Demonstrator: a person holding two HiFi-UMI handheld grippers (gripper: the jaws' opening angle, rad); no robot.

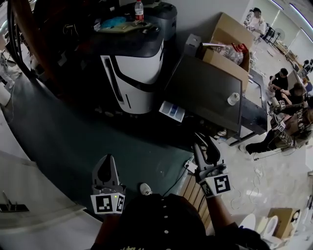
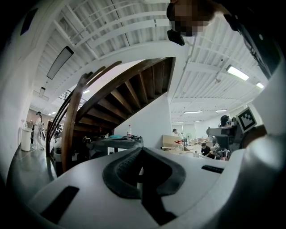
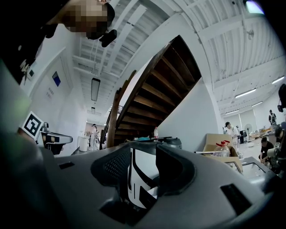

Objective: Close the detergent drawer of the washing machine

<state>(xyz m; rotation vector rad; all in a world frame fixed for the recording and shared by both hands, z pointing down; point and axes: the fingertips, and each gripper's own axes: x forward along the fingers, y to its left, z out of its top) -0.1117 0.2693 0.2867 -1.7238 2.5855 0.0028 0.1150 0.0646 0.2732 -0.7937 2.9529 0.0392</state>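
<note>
The washing machine (image 1: 134, 73), white-fronted with black curved stripes and a dark top, stands at the far middle; I cannot make out its detergent drawer. My left gripper (image 1: 105, 168) is low and left of centre, well short of the machine, with its jaws together and nothing in them. My right gripper (image 1: 205, 145) is further right, open and empty, also far from the machine. In the left gripper view the left gripper (image 2: 142, 154) has its pads meeting below the machine's top (image 2: 117, 142). In the right gripper view the machine's striped front (image 3: 136, 179) shows through the right gripper (image 3: 142, 170).
A water bottle (image 1: 139, 10) and a teal item (image 1: 113, 22) lie on the machine. To its right stand a dark cabinet (image 1: 205, 93) with a white roll (image 1: 234, 98) and a cardboard box (image 1: 230, 44). A power strip (image 1: 190, 166) lies on the floor. People (image 1: 288, 97) sit far right.
</note>
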